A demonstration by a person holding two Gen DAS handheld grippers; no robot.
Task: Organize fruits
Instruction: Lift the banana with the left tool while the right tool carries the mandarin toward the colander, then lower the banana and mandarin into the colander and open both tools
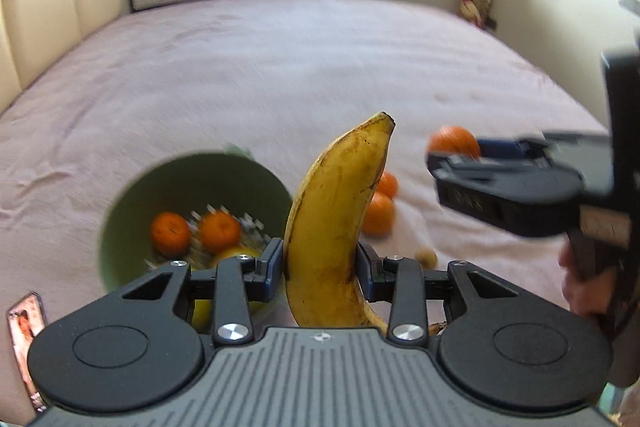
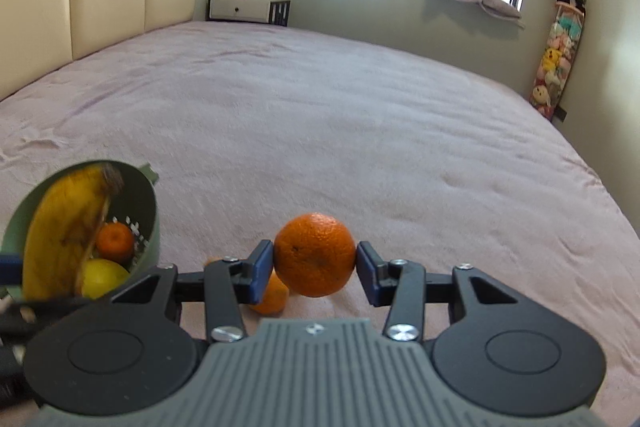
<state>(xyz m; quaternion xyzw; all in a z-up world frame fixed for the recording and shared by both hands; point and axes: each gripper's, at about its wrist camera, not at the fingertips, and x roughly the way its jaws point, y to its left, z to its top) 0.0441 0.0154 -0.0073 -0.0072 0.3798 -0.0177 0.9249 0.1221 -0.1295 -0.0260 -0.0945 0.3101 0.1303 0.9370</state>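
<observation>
Left wrist view: left claw (image 1: 320, 269) clamped across banana (image 1: 334, 223), long axis upright, bowl (image 1: 120, 219) just left. Right claw (image 2: 316, 267) gripping orange (image 2: 314, 254), farther from bowl, probably.

No words, brand names or numbers can be read. Faint raised marks on the side of the right gripper (image 1: 452, 163) are too blurred to make out. A small emblem (image 2: 314, 329) sits on the grey housing behind the fingers, without letters.
</observation>
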